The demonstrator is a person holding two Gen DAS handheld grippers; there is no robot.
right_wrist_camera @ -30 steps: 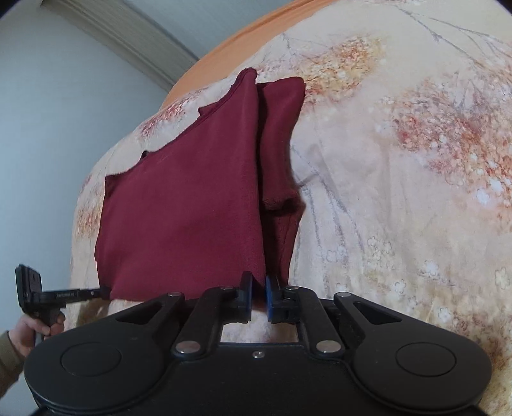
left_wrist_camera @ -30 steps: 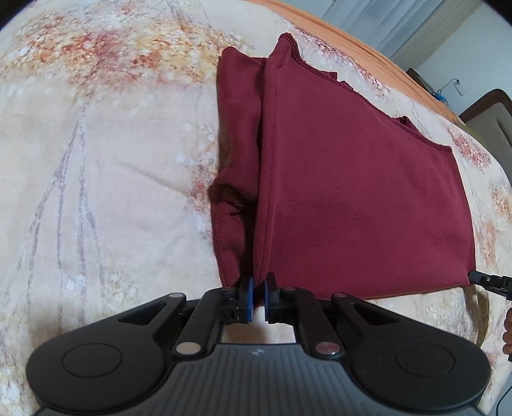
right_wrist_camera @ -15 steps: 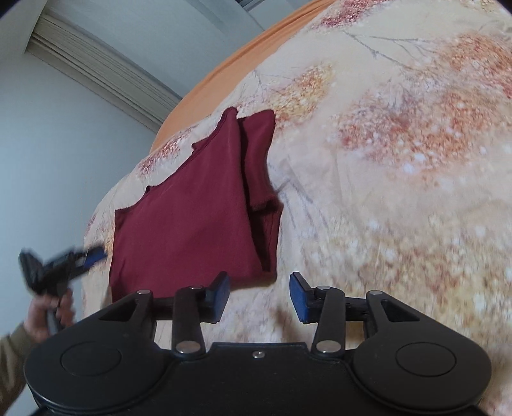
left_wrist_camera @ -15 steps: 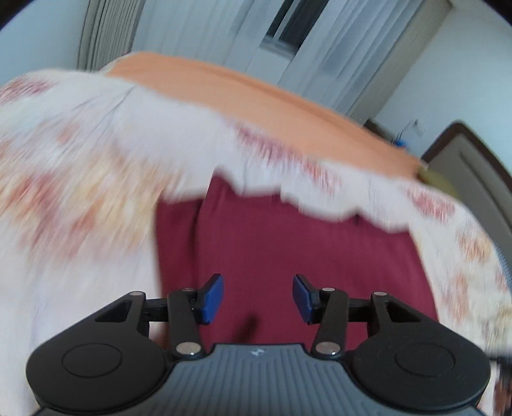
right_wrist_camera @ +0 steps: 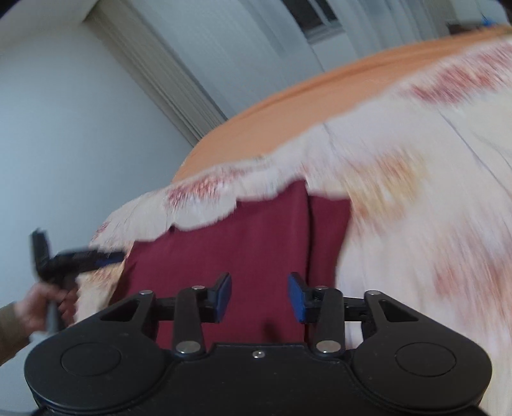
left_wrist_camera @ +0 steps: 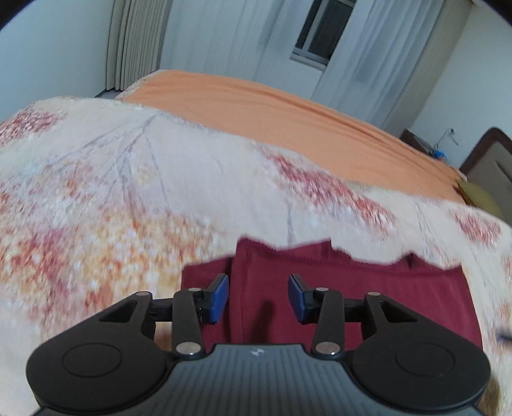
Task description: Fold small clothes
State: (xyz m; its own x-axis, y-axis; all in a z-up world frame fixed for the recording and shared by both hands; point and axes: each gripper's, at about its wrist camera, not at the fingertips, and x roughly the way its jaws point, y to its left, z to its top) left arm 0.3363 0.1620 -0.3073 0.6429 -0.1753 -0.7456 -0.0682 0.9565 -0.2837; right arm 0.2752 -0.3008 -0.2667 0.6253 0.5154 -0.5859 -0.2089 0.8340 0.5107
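Observation:
A dark red garment (left_wrist_camera: 352, 288) lies flat on the flowered bedspread (left_wrist_camera: 128, 198), one side folded over along a straight seam. My left gripper (left_wrist_camera: 258, 297) hovers above its near edge with blue pads apart and nothing between them; its jaws are closing. In the right wrist view the same garment (right_wrist_camera: 240, 243) lies below my right gripper (right_wrist_camera: 260, 297), whose jaws are also closing, empty, with the pads clear of the cloth. The left gripper (right_wrist_camera: 108, 256) shows there too, at the garment's left edge, held by a hand (right_wrist_camera: 48, 304). Much of the picture is blurred by motion.
An orange sheet (left_wrist_camera: 288, 121) covers the far part of the bed. Pale curtains (left_wrist_camera: 224, 38) and a window (left_wrist_camera: 323, 28) stand behind it. A dark headboard (left_wrist_camera: 489, 160) rises at the right. The bedspread (right_wrist_camera: 432, 208) stretches wide to the right of the garment.
Both grippers have let go of the garment's near edge, opened and risen, tilting up so the room shows. The garment now lies flat on the bed.

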